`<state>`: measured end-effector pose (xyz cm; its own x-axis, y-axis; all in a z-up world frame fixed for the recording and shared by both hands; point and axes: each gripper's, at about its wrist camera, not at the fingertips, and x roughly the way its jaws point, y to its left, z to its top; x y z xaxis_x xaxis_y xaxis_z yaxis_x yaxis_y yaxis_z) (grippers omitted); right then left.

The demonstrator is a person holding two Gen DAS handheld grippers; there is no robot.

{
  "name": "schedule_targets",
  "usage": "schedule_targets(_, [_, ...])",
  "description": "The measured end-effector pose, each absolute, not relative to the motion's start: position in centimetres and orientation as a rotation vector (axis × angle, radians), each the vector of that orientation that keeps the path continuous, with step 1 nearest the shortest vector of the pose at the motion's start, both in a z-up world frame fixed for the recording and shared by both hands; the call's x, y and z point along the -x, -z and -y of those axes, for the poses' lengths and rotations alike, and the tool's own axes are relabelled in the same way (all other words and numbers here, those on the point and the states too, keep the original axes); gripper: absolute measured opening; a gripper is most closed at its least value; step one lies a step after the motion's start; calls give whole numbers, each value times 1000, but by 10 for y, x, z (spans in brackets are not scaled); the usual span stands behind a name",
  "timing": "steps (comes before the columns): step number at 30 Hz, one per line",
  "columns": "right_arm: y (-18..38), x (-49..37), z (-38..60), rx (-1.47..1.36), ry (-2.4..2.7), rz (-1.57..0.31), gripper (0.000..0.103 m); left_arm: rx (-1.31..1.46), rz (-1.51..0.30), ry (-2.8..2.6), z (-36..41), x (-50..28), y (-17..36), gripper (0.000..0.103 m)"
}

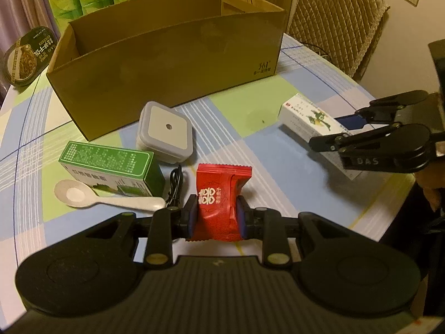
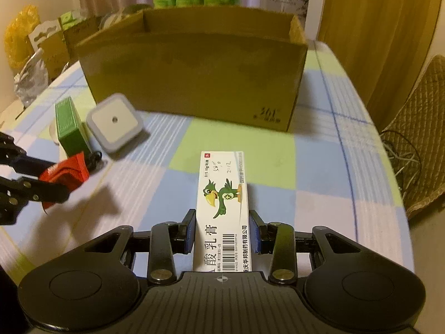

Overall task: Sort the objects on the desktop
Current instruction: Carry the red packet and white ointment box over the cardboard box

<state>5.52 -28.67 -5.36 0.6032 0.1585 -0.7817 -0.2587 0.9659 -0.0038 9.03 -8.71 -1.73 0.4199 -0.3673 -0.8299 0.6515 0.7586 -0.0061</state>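
Observation:
My left gripper is shut on a red sweet packet, which stands upright between the pads just above the checked tablecloth. In the right wrist view that packet shows at the left edge in the left gripper. My right gripper is shut on a long white ointment box with a green bird on it, lying flat on the cloth. The left wrist view has the same box at the right, between the right gripper's fingers. An open cardboard box stands behind.
A green box, a grey square night light, a pale spoon and a black cable lie left of centre. A noodle tub sits at the far left. A padded chair stands past the table's right edge.

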Motion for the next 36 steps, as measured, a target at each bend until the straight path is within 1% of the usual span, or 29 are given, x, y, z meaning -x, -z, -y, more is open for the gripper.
schedule_targets(9, [15,-61,282,104,-258,-851,35,-324,-913,658,88,-99,-5,24])
schedule_targets(18, [-33,-92,266,71,-307,-795,35,-291,-878,629,81,-129,-40,24])
schedule_targets(26, [-67,-138,256,88,-325,-737,35,-256,-834,585,79,-181,-79,24])
schedule_targets(36, [-80,-193,252,79,-337,-730,35,-228,-822,534,87,-255,-94,24])
